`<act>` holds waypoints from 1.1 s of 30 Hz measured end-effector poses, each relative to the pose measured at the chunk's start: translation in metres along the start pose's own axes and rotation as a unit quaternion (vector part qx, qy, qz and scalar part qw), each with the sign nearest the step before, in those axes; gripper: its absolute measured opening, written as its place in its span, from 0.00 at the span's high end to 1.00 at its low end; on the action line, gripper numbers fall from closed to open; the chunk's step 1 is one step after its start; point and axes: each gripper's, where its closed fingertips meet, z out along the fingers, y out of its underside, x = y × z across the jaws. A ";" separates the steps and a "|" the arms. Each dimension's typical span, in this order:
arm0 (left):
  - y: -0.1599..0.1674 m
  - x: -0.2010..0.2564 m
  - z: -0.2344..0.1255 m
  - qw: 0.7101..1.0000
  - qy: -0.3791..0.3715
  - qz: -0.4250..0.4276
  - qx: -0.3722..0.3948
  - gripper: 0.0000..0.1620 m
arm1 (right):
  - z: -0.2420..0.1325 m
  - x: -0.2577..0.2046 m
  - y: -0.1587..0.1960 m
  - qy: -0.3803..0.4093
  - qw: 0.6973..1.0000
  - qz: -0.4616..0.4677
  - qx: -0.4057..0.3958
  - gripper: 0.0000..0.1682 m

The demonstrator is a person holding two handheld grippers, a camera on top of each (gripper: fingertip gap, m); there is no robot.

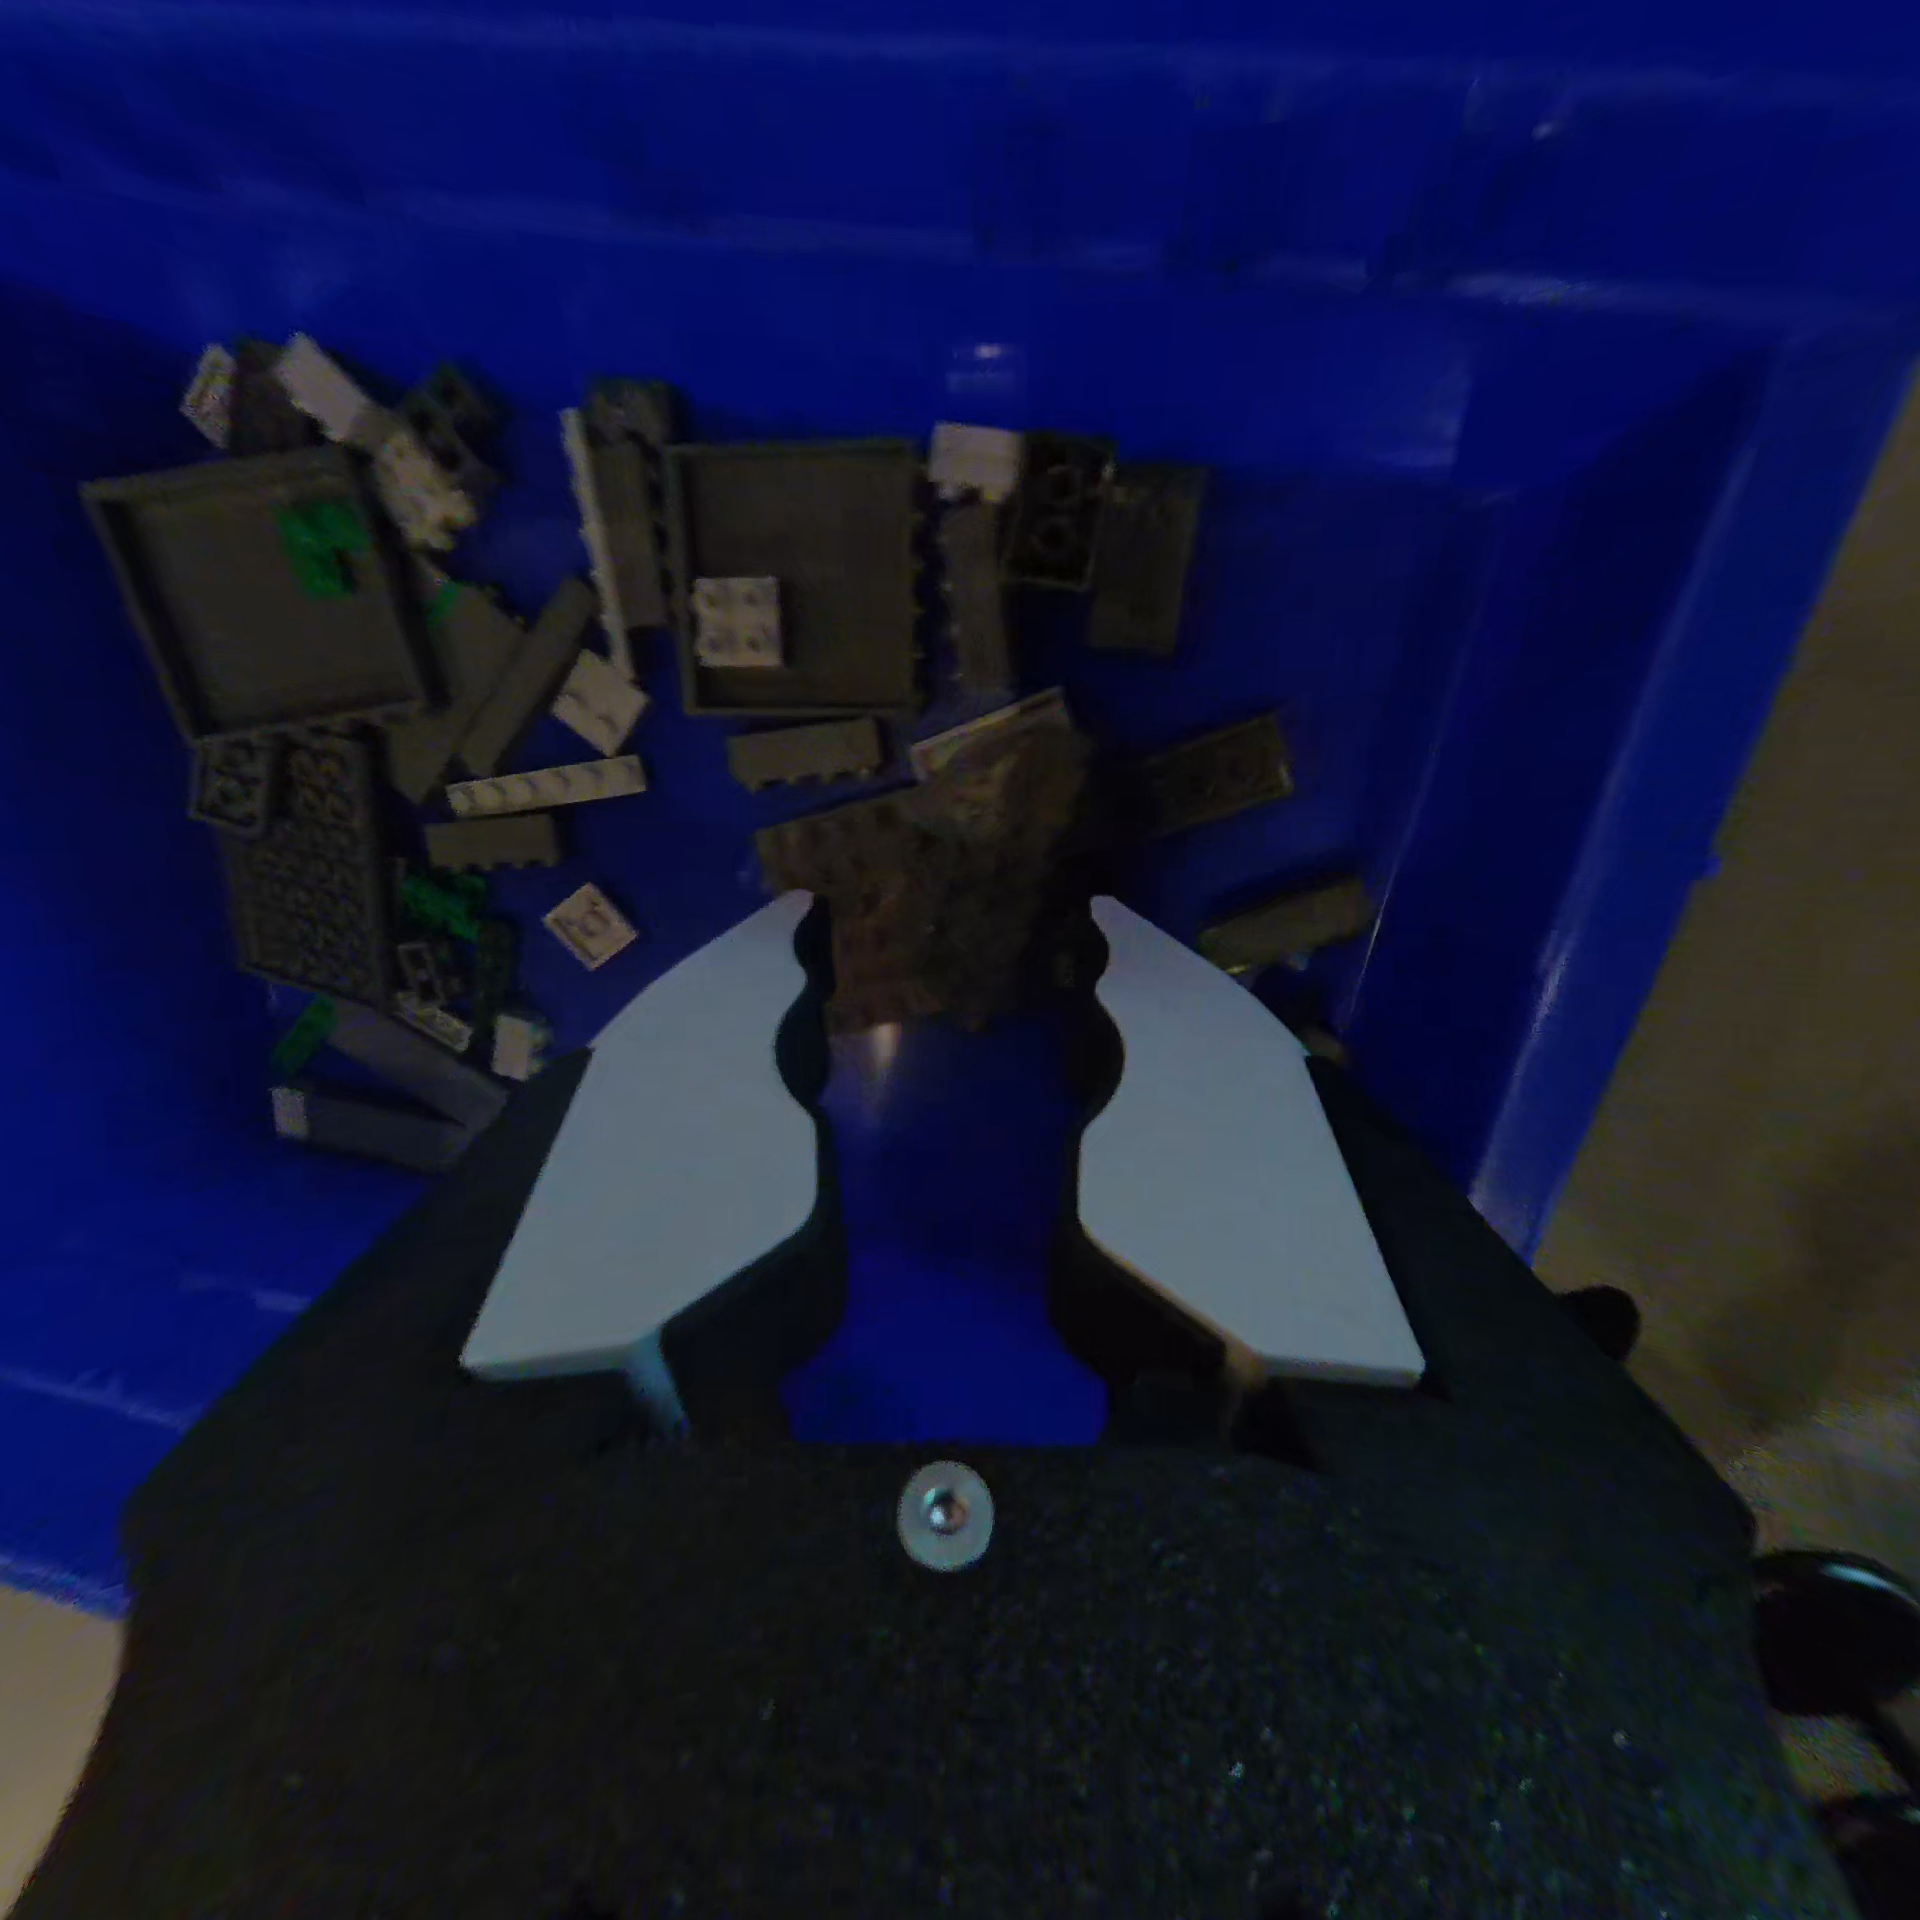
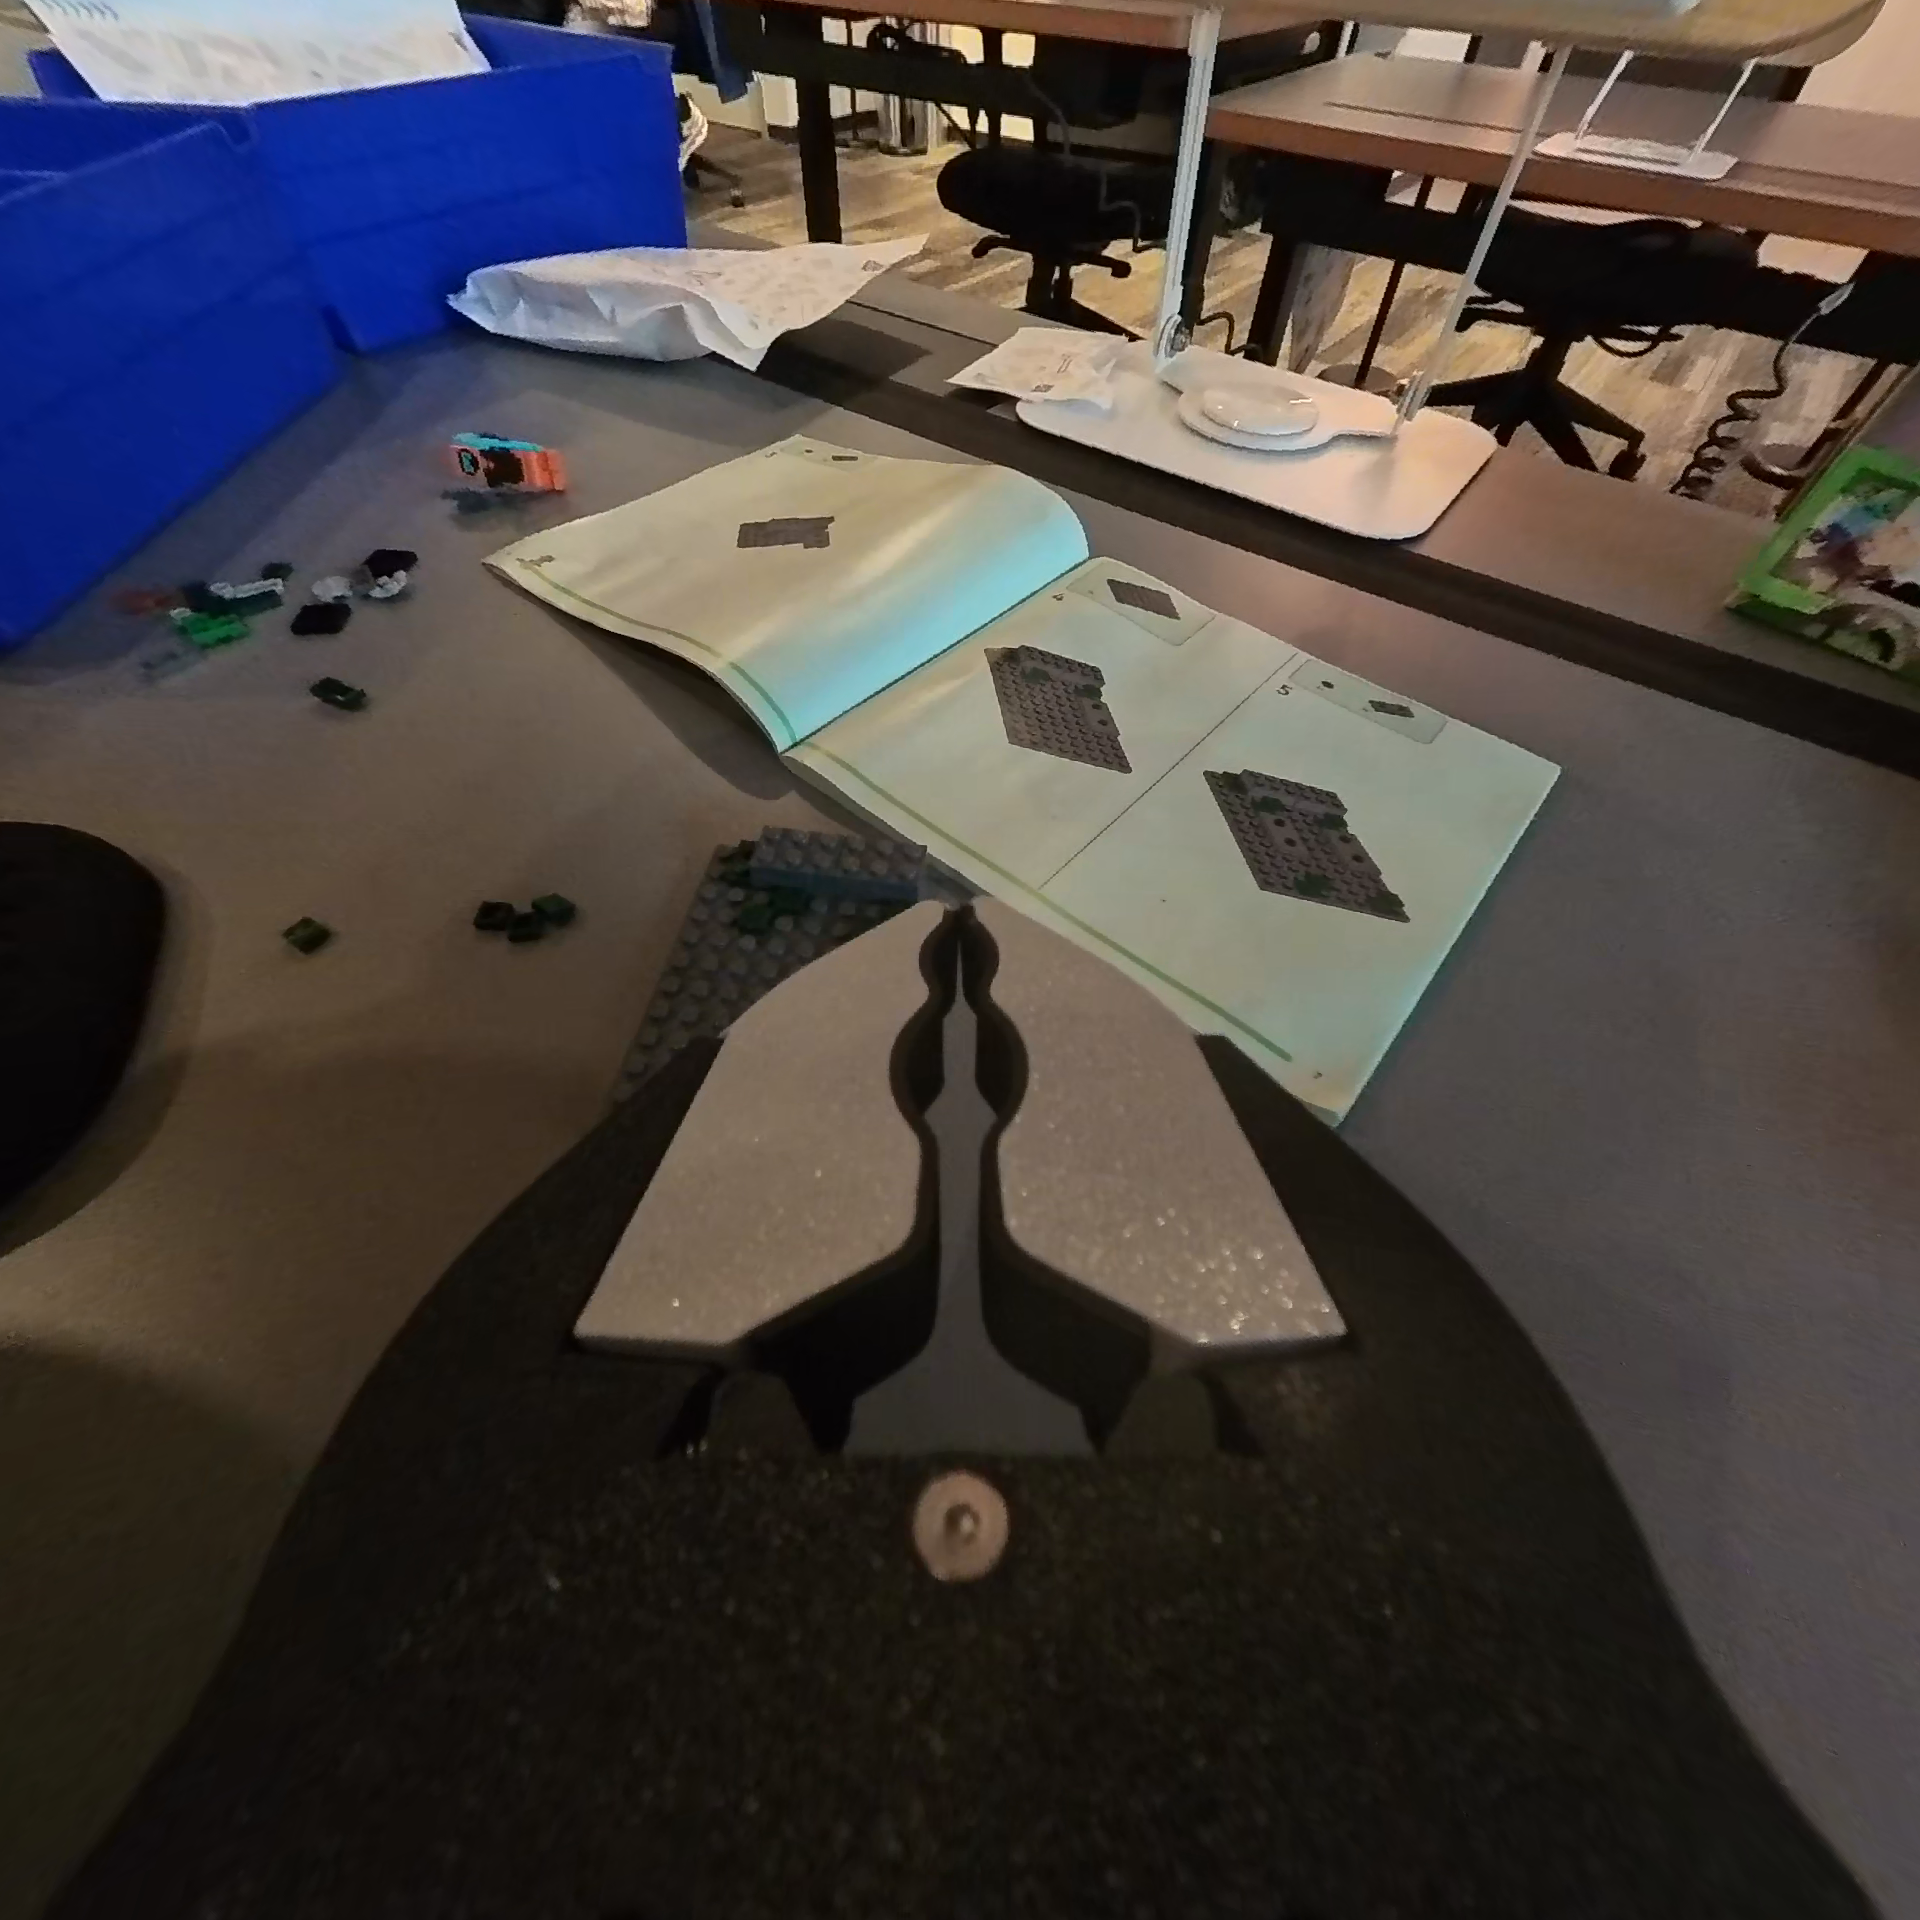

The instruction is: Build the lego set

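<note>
low in the left wrist frame: the left gripper (image 1: 951, 935) points down into a blue bin (image 1: 1558, 727), jaws parted about a brick's width
left grip: a brown studded piece (image 1: 935, 914) sits between the pale fingertips (image 1: 727, 966); blur hides whether both tips press it, so i cannot tell if it is truly held
hard to make out: the bin is dim and smeared; a heap of dark grey, light grey and green lego pieces (image 1: 436, 665) fills the left and centre, shapes running together
clearer shapes: two dark square tray-like parts (image 1: 800, 582), one with a small light grey brick lying in it
right gripper pose: the right gripper (image 2: 961, 920) lies low over the grey table (image 2: 364, 1143), jaws closed tip to tip, nothing seen between them
task piece: a grey studded baseplate (image 2: 696, 966) left of centre, its near part hidden by the fingers (image 2: 790, 1143); a blue-grey brick (image 2: 831, 862) and dark green bits sit on its far edge
booklet: an open instruction booklet (image 2: 935, 665), pale green glossy pages, just beside the plate at centre right
loose bits: small green and black pieces (image 2: 525, 914) at mid left, more at upper left near a second blue bin (image 2: 135, 343)
cut off: a black rounded shape (image 2: 62, 987) at the left edge, unidentifiable
textures: gripper bodies are grainy black, fingers smooth and pale
</note>
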 end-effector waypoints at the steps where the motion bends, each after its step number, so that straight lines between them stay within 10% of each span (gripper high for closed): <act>1: 0.002 0.002 0.004 1.000 -0.016 0.007 -0.014 0.71 | 0.000 0.000 0.000 0.000 1.000 0.000 0.000 1.00; 16: 0.010 -0.007 0.018 0.984 -0.142 0.040 -0.095 0.84 | -0.004 0.000 -0.004 -0.002 1.000 0.006 0.013 1.00; 33: -0.003 -0.056 -0.052 0.985 -0.149 -0.080 0.023 0.97 | -0.007 0.000 -0.007 -0.008 1.000 0.014 0.023 1.00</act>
